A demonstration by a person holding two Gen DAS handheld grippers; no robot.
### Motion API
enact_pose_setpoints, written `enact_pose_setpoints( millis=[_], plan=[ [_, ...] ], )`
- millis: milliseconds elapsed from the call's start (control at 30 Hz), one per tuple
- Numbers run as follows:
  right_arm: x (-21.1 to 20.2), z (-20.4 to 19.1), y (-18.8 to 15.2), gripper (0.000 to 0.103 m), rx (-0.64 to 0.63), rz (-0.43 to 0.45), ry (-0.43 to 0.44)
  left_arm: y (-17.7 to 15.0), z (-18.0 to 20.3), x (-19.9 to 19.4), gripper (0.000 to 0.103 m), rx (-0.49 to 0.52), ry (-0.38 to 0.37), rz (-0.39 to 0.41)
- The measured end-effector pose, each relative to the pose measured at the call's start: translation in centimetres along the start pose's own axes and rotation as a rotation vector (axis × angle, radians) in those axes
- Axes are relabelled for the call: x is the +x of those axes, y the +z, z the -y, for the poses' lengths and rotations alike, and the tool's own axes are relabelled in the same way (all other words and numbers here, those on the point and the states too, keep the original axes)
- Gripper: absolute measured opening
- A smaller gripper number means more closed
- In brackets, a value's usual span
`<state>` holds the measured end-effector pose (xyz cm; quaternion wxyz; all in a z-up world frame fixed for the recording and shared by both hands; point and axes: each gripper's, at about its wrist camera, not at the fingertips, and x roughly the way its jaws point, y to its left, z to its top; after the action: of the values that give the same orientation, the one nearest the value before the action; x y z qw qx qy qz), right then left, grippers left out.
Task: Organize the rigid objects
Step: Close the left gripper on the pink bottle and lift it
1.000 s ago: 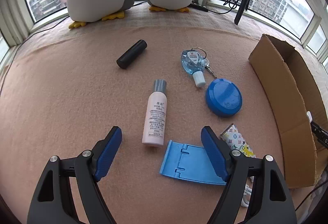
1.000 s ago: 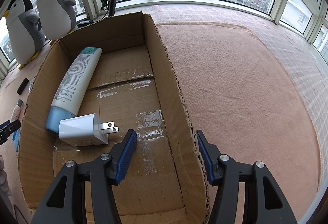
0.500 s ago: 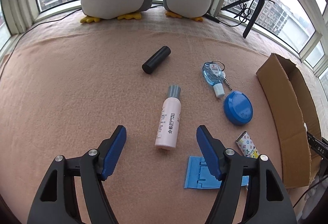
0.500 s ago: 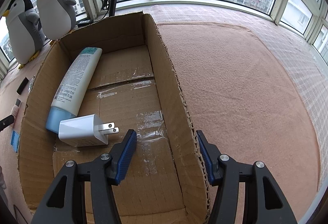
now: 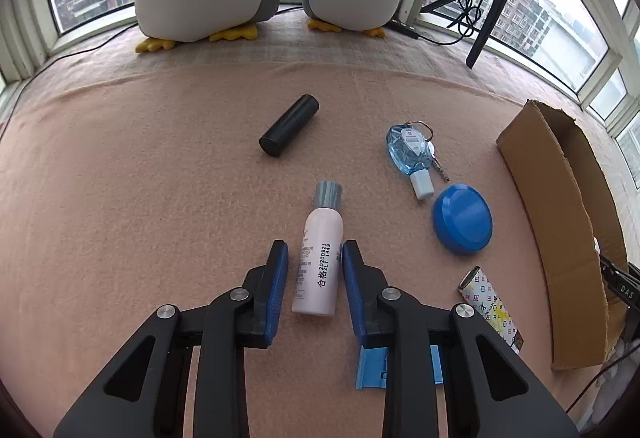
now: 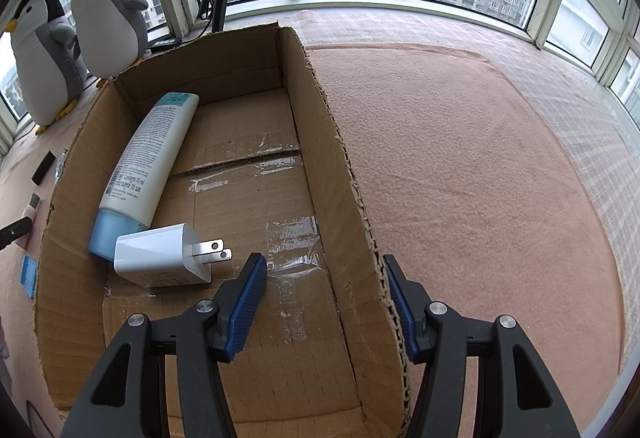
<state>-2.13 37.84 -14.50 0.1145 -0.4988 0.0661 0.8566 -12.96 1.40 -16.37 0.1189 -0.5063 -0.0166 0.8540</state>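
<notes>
Left wrist view: the left gripper (image 5: 314, 270) has narrowed from wide open to bracket the pink bottle (image 5: 319, 260), pads a sliver off its sides, so the grasp is about to land. Right of the bottle lie the blue lid (image 5: 462, 218) and cardboard box (image 6: 320, 141), where the right gripper (image 6: 324, 302) waits, agape and empty.

left gripper (image 5: 314, 270) fingers flanking pink bottle (image 5: 319, 265)

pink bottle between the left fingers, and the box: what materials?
Pink bottle: looks like smooth matte plastic, printed text on it, ribbed grey cap. Box: raw brown corrugated cardboard, with ragged torn rims and clear glossy tape on the floor seams.
</notes>
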Motion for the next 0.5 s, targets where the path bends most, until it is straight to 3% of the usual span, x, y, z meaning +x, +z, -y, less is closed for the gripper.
enact_pose_setpoints(
  millis=[133, 500],
  plan=[
    [0.0, 0.0, 0.0, 0.053, 0.0, 0.0, 0.0, -0.1, 0.1, 0.1, 0.018, 0.008, -0.002, -0.003],
    [0.0, 0.0, 0.0, 0.053, 0.0, 0.0, -0.001, -0.4, 0.8, -1.2, 0.018, -0.005, -0.038, 0.021]
  ],
)
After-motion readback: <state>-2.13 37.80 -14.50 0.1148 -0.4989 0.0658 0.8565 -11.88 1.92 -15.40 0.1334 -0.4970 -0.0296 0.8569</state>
